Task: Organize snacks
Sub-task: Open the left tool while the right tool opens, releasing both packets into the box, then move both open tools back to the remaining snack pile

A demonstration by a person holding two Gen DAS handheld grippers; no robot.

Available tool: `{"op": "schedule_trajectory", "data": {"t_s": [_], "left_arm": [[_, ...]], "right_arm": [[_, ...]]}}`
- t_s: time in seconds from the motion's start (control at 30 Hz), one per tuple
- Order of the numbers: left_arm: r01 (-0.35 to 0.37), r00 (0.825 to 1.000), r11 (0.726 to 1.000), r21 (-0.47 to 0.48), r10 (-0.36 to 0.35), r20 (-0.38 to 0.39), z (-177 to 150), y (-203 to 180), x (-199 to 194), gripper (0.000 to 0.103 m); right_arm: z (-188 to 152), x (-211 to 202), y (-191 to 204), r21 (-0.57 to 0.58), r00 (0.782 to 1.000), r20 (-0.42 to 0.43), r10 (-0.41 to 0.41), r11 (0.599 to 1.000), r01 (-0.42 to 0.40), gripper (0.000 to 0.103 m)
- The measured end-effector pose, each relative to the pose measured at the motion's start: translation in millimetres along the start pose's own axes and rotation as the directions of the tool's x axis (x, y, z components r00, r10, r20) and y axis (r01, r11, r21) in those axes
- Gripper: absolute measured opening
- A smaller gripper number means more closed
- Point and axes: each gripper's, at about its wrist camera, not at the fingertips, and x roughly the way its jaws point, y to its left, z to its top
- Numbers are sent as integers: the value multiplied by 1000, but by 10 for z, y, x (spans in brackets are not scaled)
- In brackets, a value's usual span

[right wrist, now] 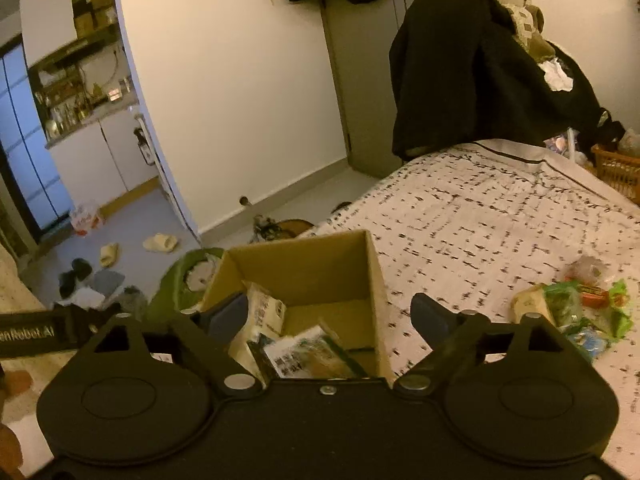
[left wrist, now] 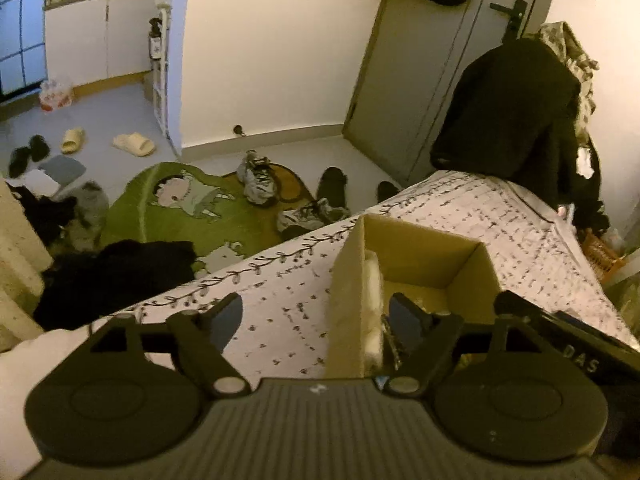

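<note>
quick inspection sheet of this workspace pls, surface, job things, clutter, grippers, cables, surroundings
surface: bed with a patterned white cover, bare at its far end
job's things: open cardboard box on the bed holding a few snack packets; loose pile of snack bags on the cover to the box's right
clutter: dark jacket draped at the bed's far end
grippers: left gripper open, straddling the box's near wall; right gripper open above the box, nothing held
cables: nothing seen
surroundings: green rug, shoes and slippers on the floor; closed door
</note>
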Motion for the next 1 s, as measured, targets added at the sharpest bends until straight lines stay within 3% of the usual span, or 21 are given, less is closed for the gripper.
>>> {"op": "schedule_trajectory", "data": {"t_s": [0.13, 0.3, 0.8, 1.0], "left_arm": [[-21, 1000, 999, -26, 21, -4, -21, 10, -52, 86], [-27, 1000, 1000, 0, 27, 8, -55, -80, -138, 103], [12, 1000, 1000, 24, -12, 6, -158, -357, -284, 103], [32, 999, 998, 50, -33, 18, -174, -531, -281, 103]], "right_arm": [[-27, -88, -60, -2, 1000, -20, -15, 1000, 15, 94], [-75, -155, -153, -13, 997, -72, -6, 1000, 5, 96], [25, -482, -572, 34, 1000, -14, -11, 999, 11, 103], [27, -558, -864, 108, 999, -4, -38, 993, 39, 103]]}}
